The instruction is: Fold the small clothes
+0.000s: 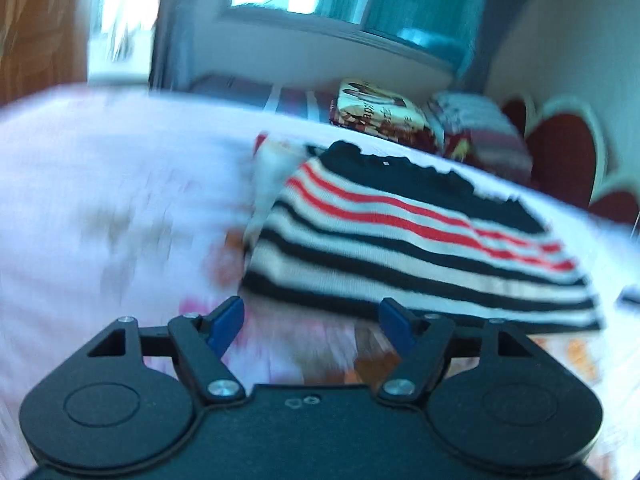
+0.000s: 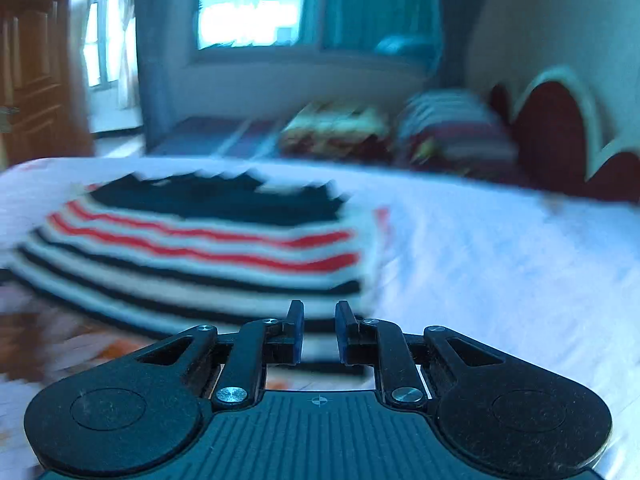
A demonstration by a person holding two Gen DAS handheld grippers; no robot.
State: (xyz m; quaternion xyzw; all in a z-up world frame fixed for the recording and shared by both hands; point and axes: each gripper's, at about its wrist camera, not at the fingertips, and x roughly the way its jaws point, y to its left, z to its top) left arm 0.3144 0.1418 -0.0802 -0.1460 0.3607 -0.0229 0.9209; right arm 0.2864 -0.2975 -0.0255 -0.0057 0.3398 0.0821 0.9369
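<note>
Nearest, the left gripper (image 1: 312, 326) hangs with its blue fingers (image 1: 226, 322) spread wide and nothing between them. Just beyond lies the folded striped sweater (image 1: 408, 236), black, white and red, flat on the pale bed (image 1: 100, 168). Over at the right gripper (image 2: 319, 330) the fingers (image 2: 296, 330) stand close together with a narrow gap, holding nothing, above the sweater's near edge. Pillows (image 2: 452, 132) sit by the headboard (image 2: 552, 128).

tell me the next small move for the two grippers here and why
Probably lower both to the near hem of the striped sweater and pinch it. It lies flat on the bed, and the left gripper and right gripper hold nothing just short of that edge.
</note>
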